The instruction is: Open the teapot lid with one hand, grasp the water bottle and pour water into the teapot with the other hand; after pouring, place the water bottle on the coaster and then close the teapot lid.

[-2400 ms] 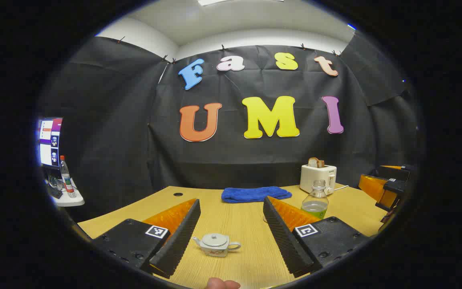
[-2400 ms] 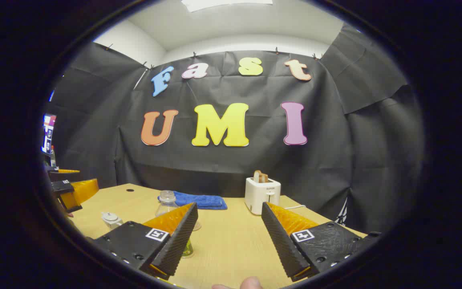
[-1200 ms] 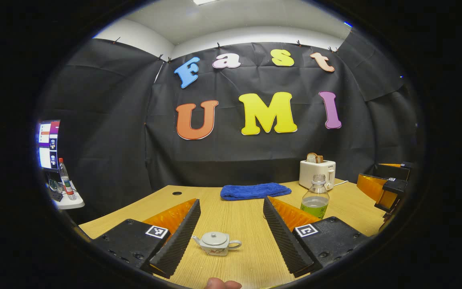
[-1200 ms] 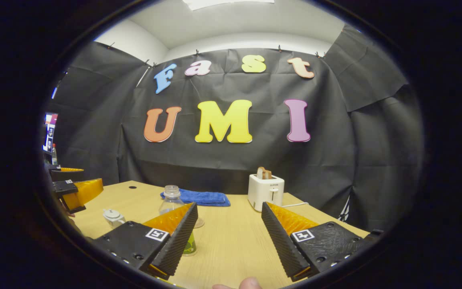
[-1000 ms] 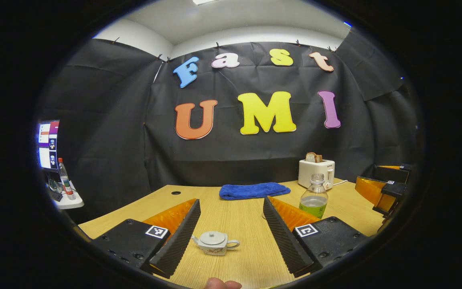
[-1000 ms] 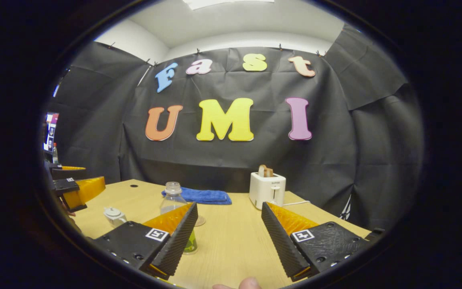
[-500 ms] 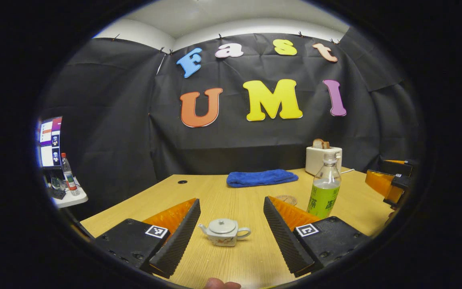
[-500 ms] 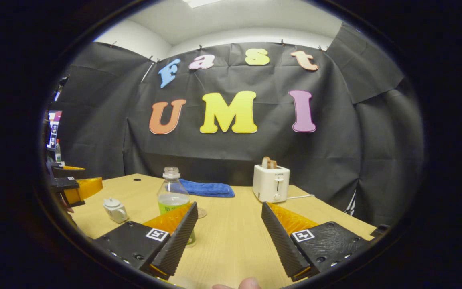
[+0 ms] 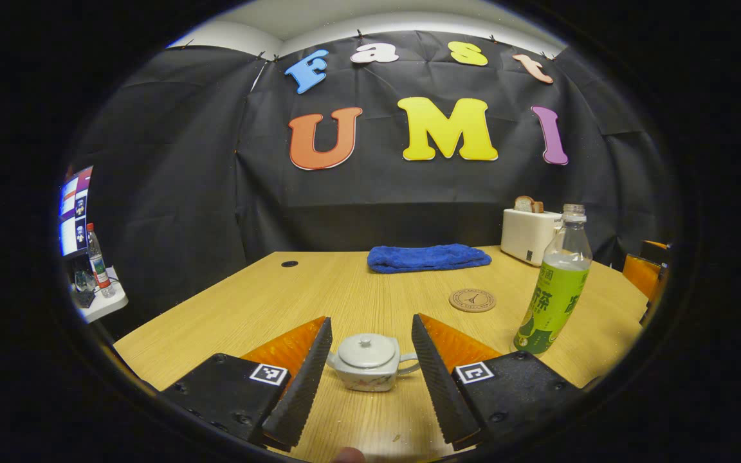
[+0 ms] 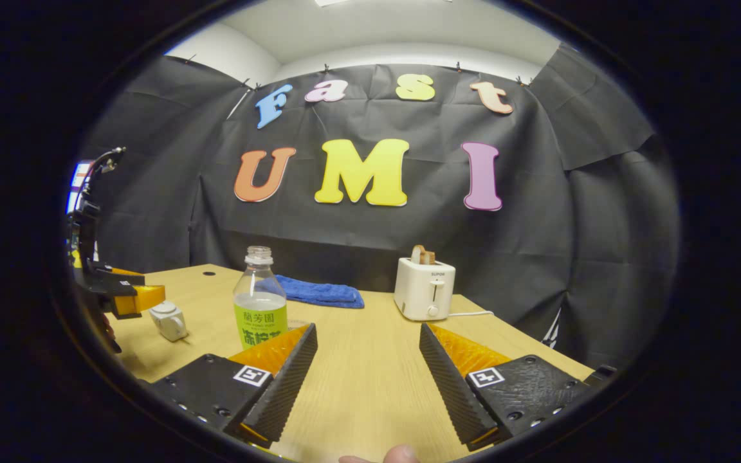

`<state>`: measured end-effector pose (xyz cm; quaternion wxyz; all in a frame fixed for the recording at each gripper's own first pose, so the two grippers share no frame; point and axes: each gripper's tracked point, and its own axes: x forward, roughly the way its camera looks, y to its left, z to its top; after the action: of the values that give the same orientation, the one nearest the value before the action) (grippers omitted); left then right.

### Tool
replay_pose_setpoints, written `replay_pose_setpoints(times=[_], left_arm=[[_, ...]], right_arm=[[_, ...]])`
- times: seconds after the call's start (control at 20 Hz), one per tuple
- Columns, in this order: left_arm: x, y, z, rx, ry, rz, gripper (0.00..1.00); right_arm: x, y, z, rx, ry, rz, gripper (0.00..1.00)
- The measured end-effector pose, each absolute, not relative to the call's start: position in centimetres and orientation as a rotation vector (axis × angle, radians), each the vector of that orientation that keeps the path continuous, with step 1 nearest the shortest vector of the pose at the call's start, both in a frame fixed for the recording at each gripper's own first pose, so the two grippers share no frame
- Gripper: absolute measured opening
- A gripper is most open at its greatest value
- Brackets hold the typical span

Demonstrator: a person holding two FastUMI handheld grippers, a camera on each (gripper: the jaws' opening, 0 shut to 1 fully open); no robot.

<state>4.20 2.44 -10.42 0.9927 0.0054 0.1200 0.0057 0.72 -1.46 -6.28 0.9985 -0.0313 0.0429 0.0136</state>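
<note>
Teapot (image 9: 368, 362) sits between left tool's (image 9: 368, 376) spread fingers, untouched; right tool (image 10: 364, 382) released.

In the left gripper view the left gripper (image 9: 370, 379) sits low at 6 o'clock, its fingers parted and angled inward toward 12 o'clock. In the right gripper view the right gripper (image 10: 367, 386) is likewise spread wide, with a fingertip (image 10: 399, 454) of the holding hand at 6 o'clock.
</note>
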Motion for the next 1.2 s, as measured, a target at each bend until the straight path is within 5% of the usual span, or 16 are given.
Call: replay_pose_setpoints(times=[0.4,0.65,0.95,1.2], left_arm=[[5.5,2.8,-12.3,0.006,0.299,0.041,0.47],[5.9,2.9,-12.5,0.013,0.3,0.057,0.17],[6.0,3.0,-12.3,0.051,0.304,0.069,0.04],[6.0,2.8,-11.3,0.035,0.282,0.049,0.03]], right_arm=[[1.3,-2.4,-7.3,-0.062,0.113,0.012,0.96],[1.6,-2.4,-7.9,-0.059,0.128,0.014,0.96],[1.8,-2.4,-8.2,-0.058,0.131,0.024,0.98],[1.8,-2.1,-8.5,-0.018,0.133,0.056,0.96]])
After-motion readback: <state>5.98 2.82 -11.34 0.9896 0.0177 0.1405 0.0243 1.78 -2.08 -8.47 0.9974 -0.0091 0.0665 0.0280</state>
